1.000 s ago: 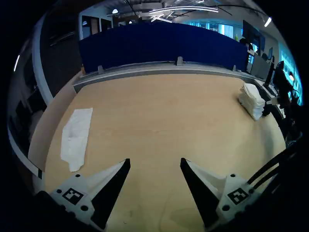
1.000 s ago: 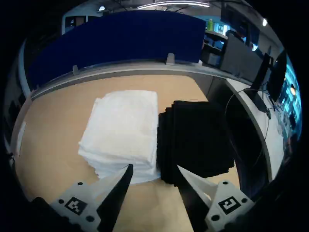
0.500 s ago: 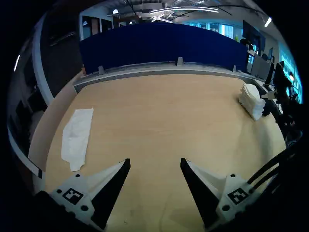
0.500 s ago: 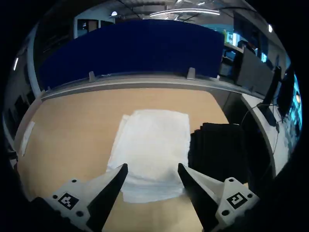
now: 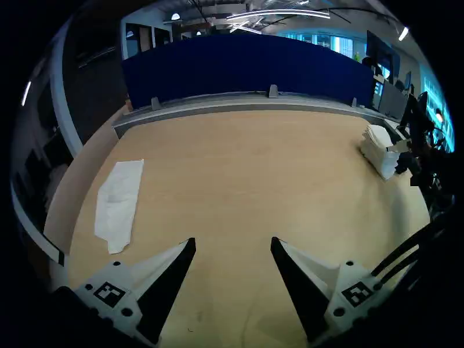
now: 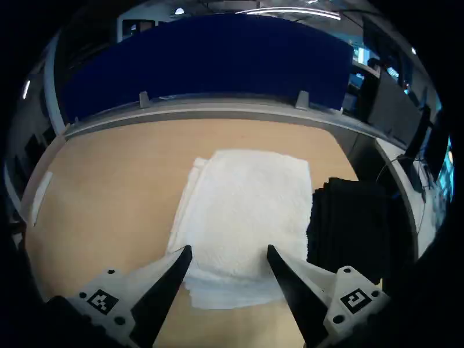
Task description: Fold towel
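Left gripper (image 5: 232,239): fingers spread wide, nothing between them, held above bare table (image 5: 249,168). Pale wood top, no cloth under or between the tips.

Right gripper (image 6: 228,247): fingers likewise wide apart, gripping nothing. Tips poised over the near edge of a white stack (image 6: 246,209) of folded towels; contact with the top layer cannot be told from this angle.

White stack: square, several layers, edges slightly uneven at the near left corner, top face flat. Just beside it on its right, a black stack (image 6: 351,223) of folded cloths, the two sides touching or nearly so. Both near the right end of the table.

From the left gripper view, same white stack (image 5: 380,149) far off at the right edge of the table, with dark shapes next to it too small to make out.

Loose towel (image 5: 119,204): single white piece, lying flat and long on the left side of the table, near the left edge, well apart from the stacks. Seen as a thin pale strip (image 6: 40,194) at the far left in the right gripper view.

Beyond the table: grey rail (image 5: 232,104) along the back edge, blue divider (image 5: 243,66) standing behind it. Dark monitors (image 6: 400,107) on the next desk to the right.
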`<state>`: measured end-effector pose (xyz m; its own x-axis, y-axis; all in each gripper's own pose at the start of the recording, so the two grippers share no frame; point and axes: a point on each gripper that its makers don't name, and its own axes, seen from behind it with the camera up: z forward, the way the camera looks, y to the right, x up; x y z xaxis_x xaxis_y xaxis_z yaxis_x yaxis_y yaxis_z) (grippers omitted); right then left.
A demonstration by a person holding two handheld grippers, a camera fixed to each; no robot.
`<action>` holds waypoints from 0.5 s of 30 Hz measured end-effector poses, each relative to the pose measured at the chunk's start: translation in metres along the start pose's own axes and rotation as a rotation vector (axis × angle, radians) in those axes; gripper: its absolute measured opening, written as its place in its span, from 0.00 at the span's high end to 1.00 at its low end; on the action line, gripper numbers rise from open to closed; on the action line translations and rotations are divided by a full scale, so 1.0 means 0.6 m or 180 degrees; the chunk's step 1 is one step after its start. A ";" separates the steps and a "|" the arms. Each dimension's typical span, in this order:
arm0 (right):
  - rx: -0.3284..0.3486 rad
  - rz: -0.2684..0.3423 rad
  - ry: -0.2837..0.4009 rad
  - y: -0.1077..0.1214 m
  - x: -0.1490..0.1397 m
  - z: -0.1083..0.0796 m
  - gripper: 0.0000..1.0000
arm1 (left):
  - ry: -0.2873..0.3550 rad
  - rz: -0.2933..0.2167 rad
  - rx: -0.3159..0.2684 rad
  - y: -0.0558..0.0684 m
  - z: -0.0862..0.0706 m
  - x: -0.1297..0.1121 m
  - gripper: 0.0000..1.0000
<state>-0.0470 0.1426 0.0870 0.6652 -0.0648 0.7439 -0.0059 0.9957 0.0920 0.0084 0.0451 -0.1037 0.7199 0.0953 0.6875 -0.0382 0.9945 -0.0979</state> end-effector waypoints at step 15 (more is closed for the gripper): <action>0.0032 -0.0027 0.0042 0.003 0.003 0.001 0.00 | -0.0014 0.0003 0.0000 0.002 0.005 0.000 0.04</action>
<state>-0.0462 0.1442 0.0886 0.6751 -0.0724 0.7341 -0.0075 0.9944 0.1050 0.0062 0.0465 -0.1016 0.7167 0.0965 0.6907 -0.0388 0.9944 -0.0987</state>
